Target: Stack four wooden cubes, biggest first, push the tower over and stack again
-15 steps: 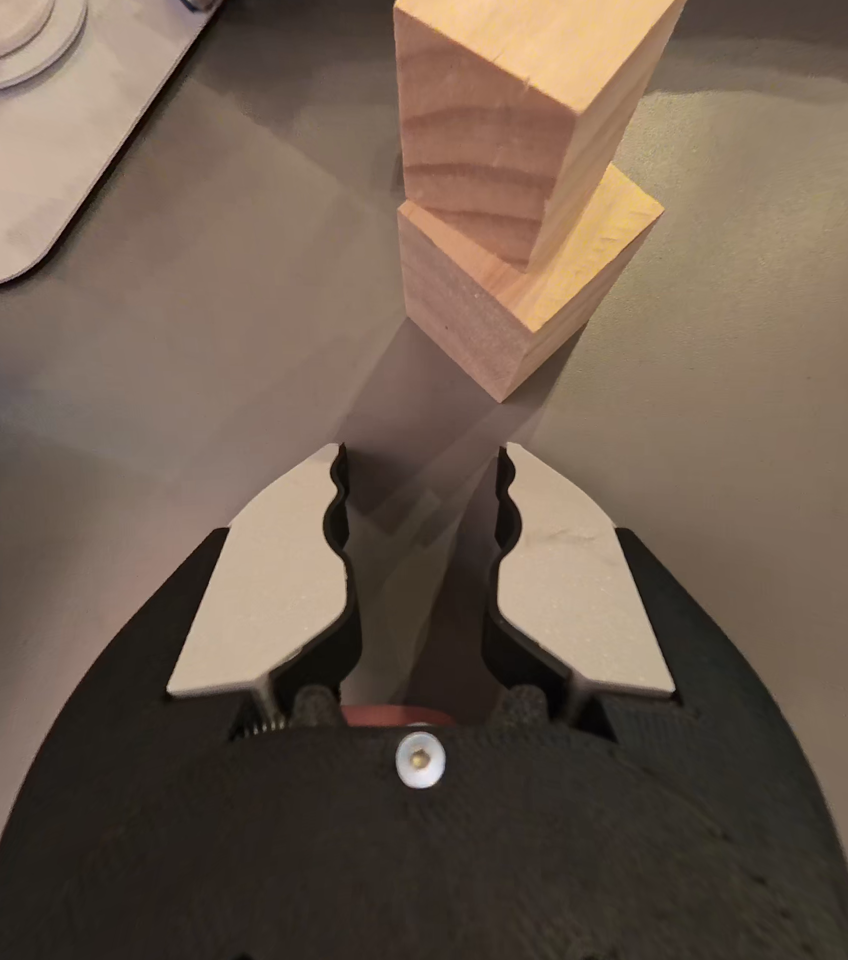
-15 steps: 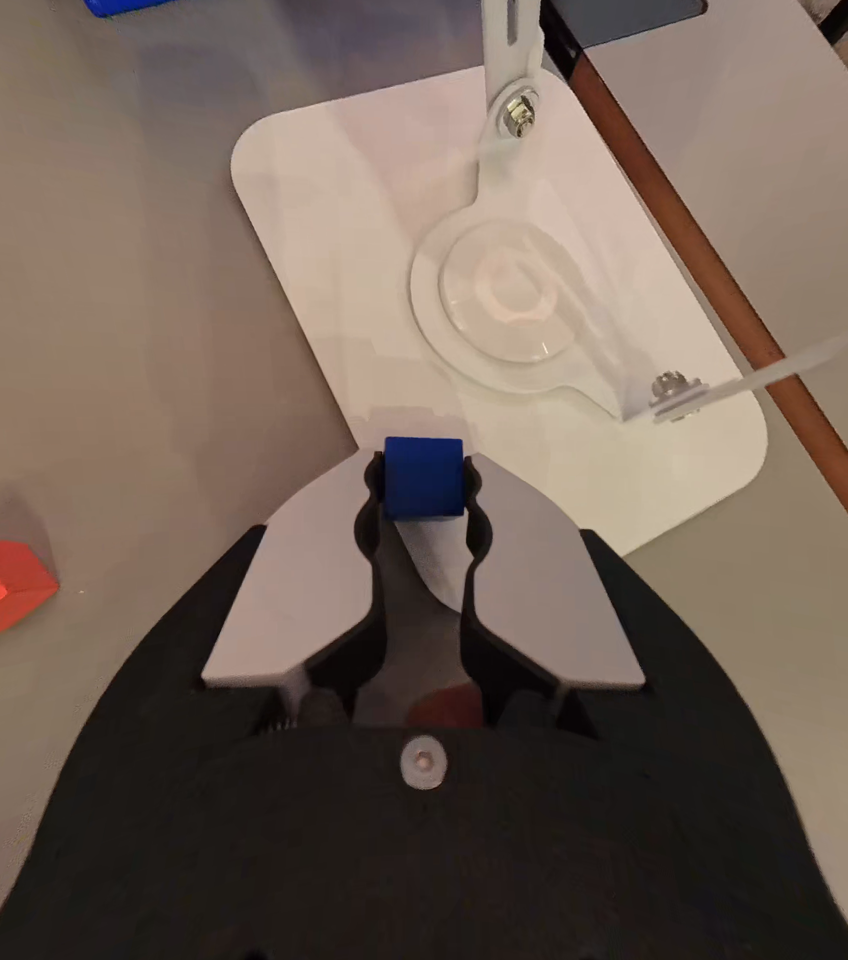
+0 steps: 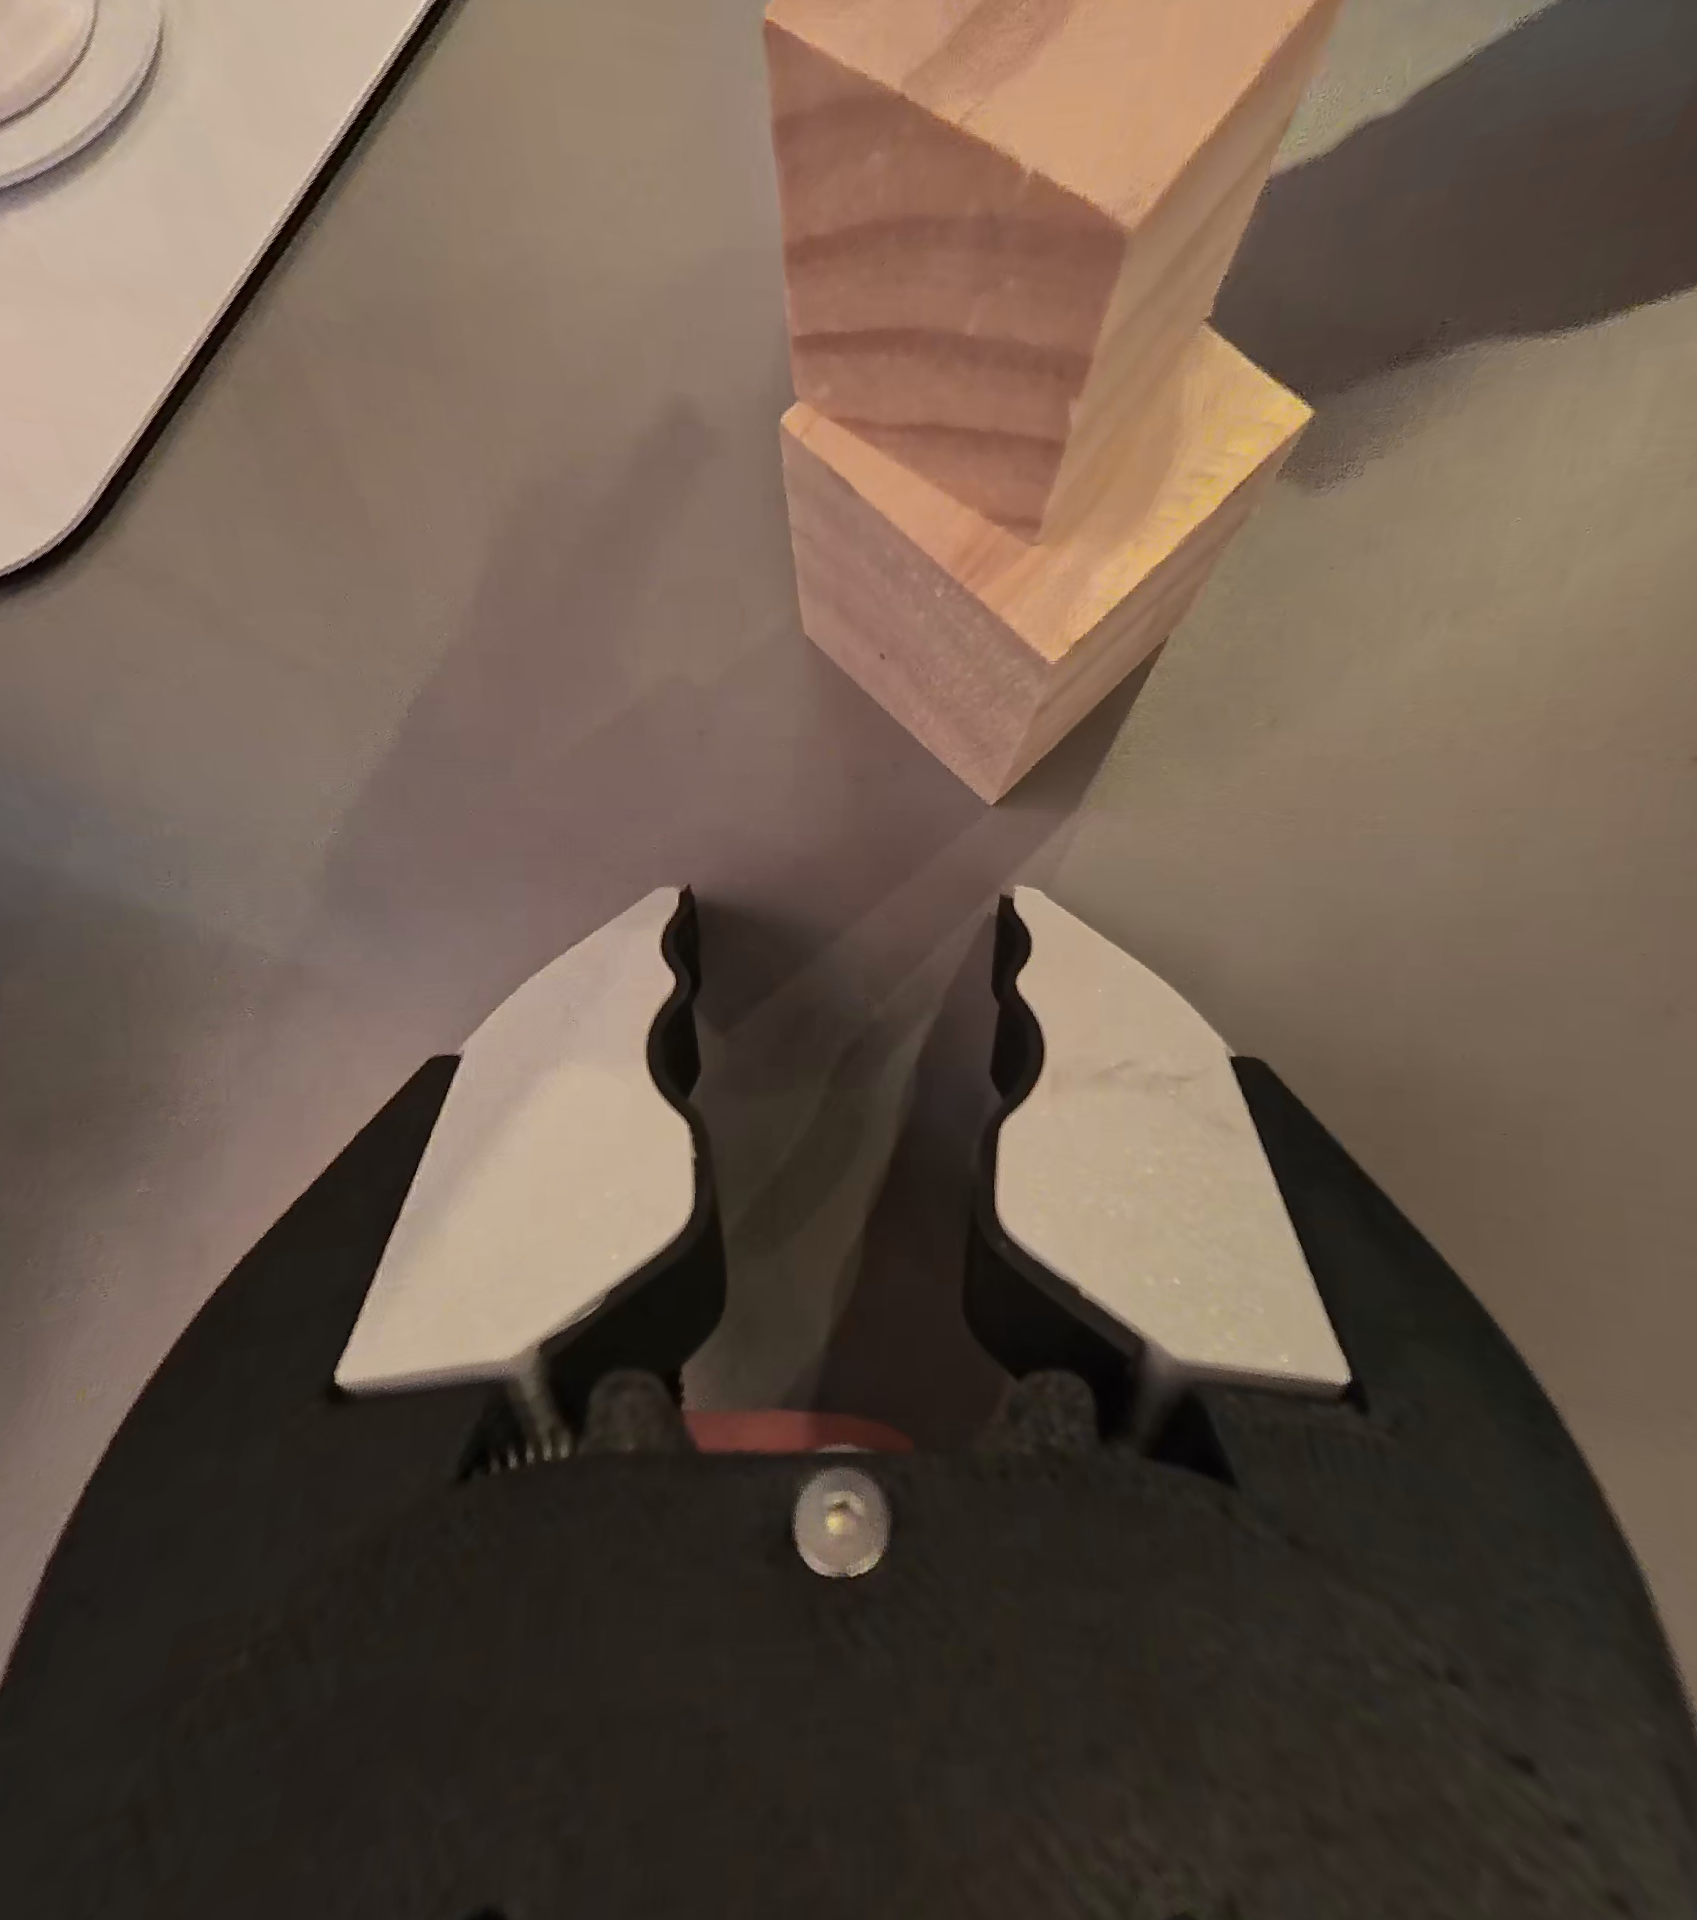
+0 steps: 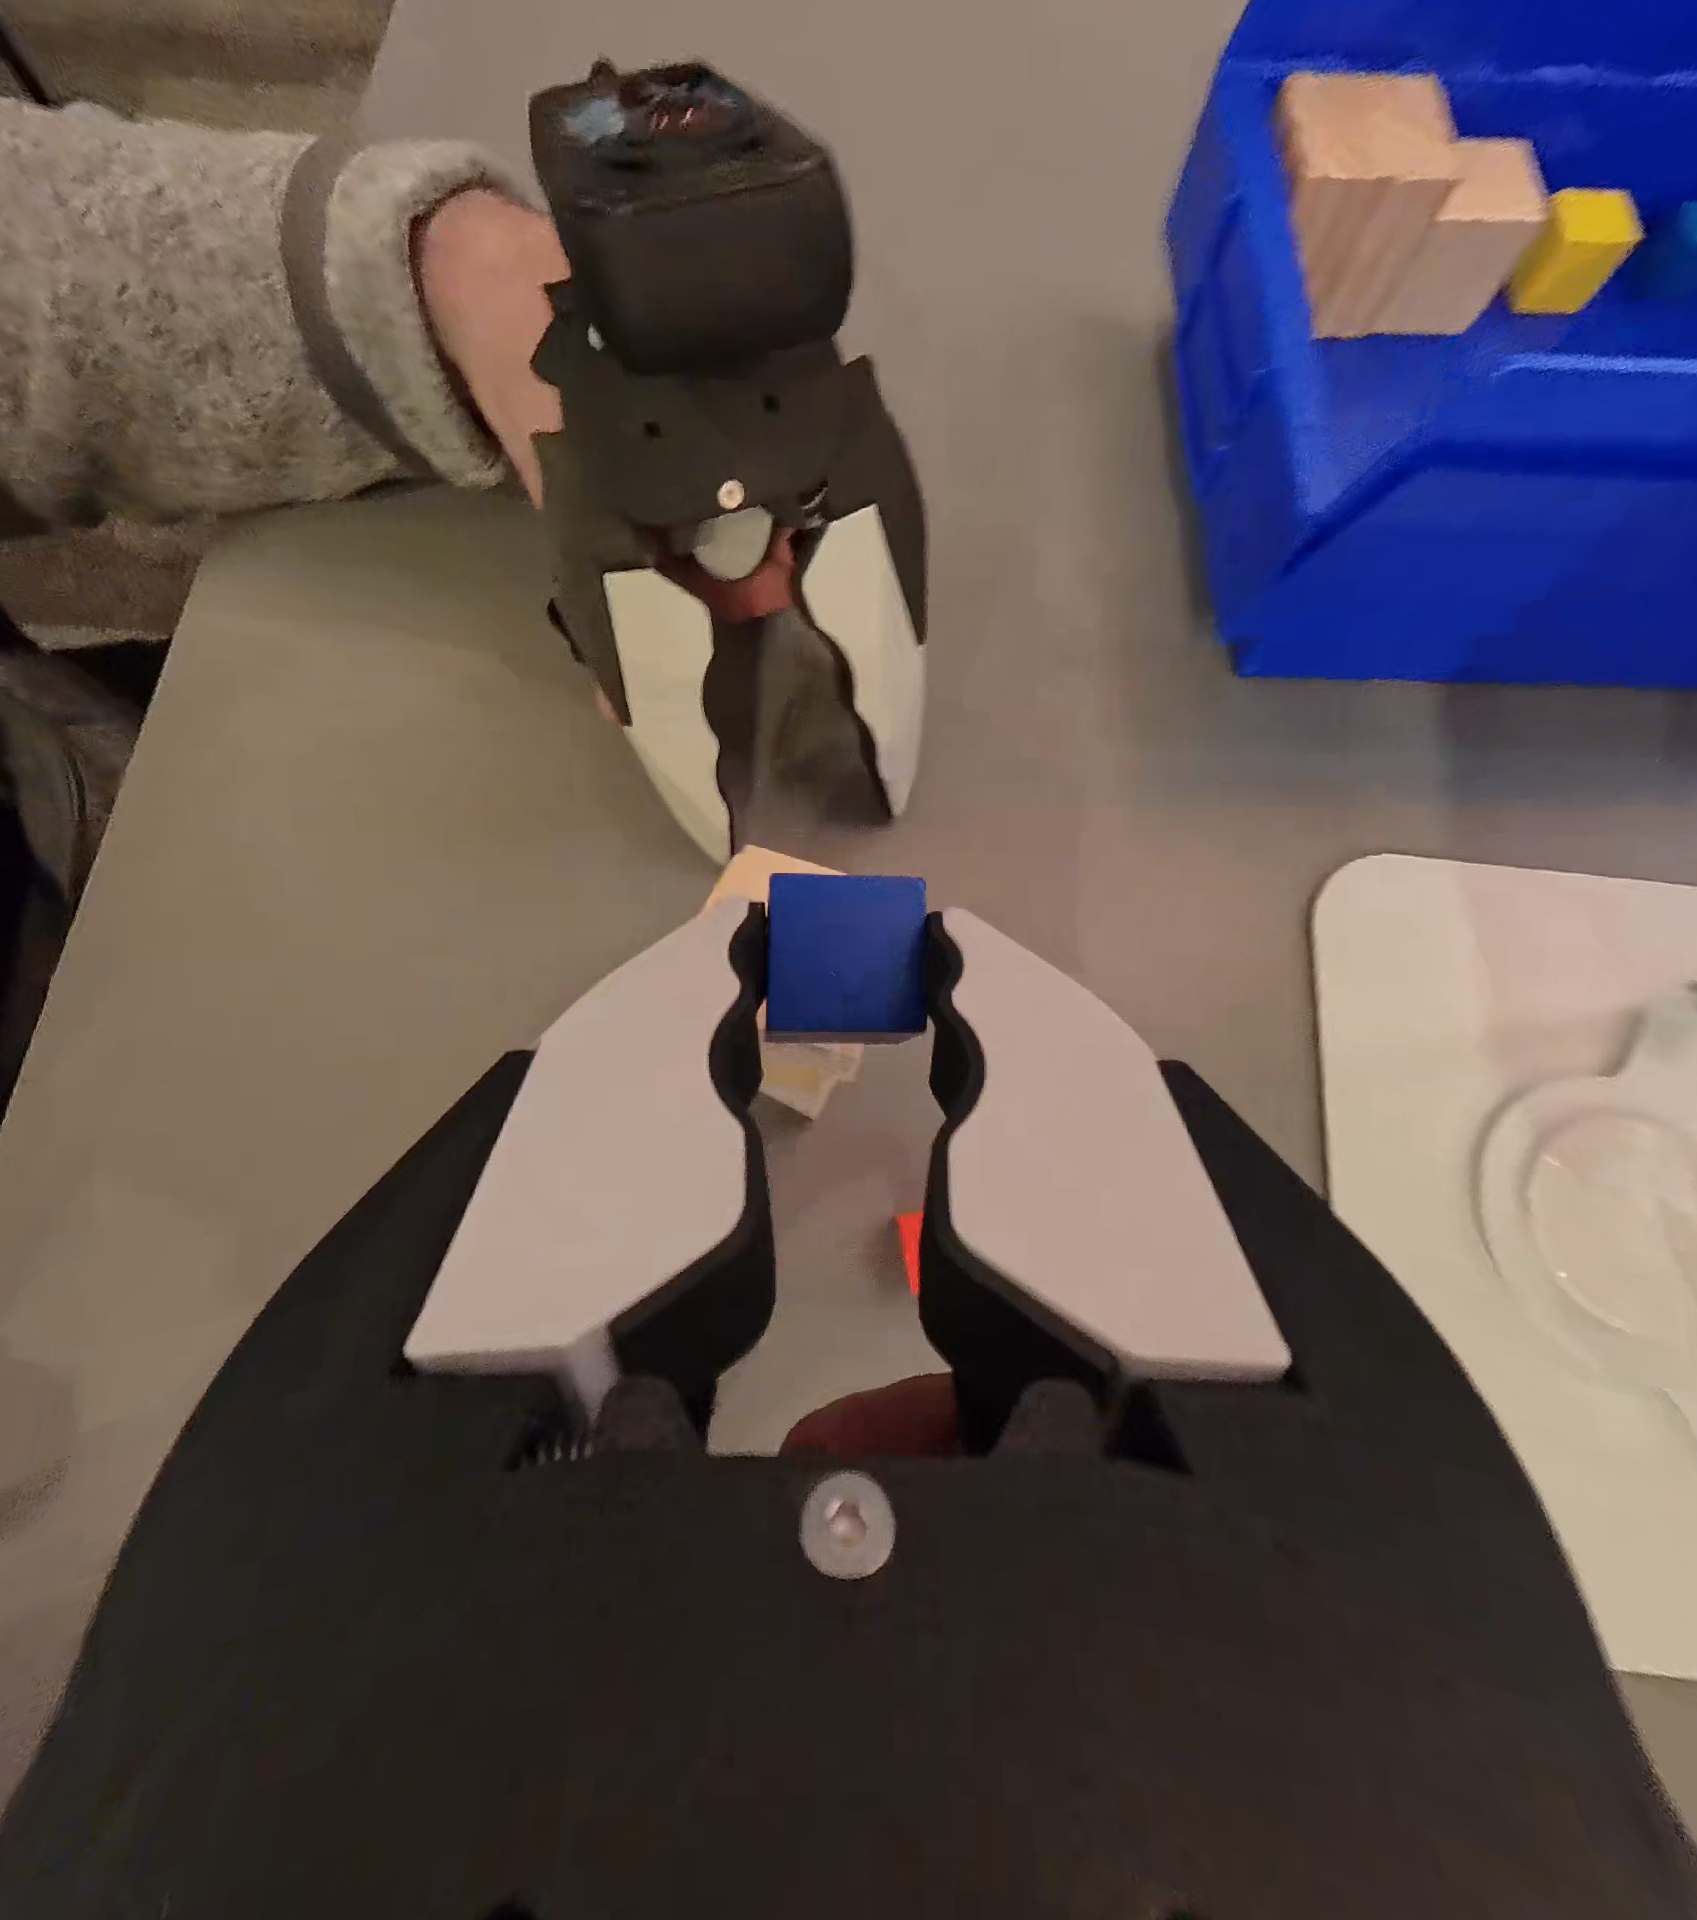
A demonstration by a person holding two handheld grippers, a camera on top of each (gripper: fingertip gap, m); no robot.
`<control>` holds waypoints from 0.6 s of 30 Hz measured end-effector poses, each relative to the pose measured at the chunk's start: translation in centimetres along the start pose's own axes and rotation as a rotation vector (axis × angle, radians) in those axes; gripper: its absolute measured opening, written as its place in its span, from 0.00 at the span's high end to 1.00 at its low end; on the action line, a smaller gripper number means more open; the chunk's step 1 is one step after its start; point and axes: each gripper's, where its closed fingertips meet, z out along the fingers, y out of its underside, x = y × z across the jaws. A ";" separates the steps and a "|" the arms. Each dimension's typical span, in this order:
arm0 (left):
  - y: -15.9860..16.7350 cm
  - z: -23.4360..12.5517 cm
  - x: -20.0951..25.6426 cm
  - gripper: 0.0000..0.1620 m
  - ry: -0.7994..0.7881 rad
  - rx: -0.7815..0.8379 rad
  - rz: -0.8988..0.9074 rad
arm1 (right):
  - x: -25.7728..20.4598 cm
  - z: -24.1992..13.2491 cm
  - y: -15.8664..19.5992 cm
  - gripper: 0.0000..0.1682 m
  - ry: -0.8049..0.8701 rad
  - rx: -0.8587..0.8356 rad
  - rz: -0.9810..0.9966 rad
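Two wooden cubes (image 3: pixel 1010 343) stand stacked on the grey desk (image 3: pixel 1446 831), the upper one twisted, just ahead of the left gripper (image 3: pixel 842 914), spread and empty. From the right wrist, the right gripper (image 4: pixel 846 961) pinches a blue cube (image 4: pixel 846 956) above that stack (image 4: pixel 802 1081), facing the left gripper (image 4: pixel 802 800).

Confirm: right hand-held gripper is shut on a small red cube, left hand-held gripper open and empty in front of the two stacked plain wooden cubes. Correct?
Not quite: the cube is blue, not red. The right wrist view shows the right hand-held gripper shut on a small blue cube. The rest holds: the left hand-held gripper is open and empty in front of the two stacked plain wooden cubes.
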 end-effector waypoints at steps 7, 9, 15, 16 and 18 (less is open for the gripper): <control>0.0 0.0 0.0 0.67 0.003 0.000 0.001 | -0.3 2.0 0.9 0.82 -0.003 -0.048 0.024; 0.0 0.0 0.1 0.67 0.004 0.000 0.001 | -0.2 1.5 0.8 0.69 -0.001 -0.036 0.032; 0.0 0.0 0.1 0.66 0.006 0.000 0.006 | 2.0 -2.4 3.6 0.68 0.066 -0.018 0.069; 0.0 0.0 0.1 0.66 0.007 0.000 0.006 | 2.2 -2.2 5.1 0.69 0.054 -0.038 0.092; 0.0 0.0 0.1 0.66 0.009 -0.001 0.005 | 2.7 -1.0 8.2 0.70 0.044 -0.089 0.107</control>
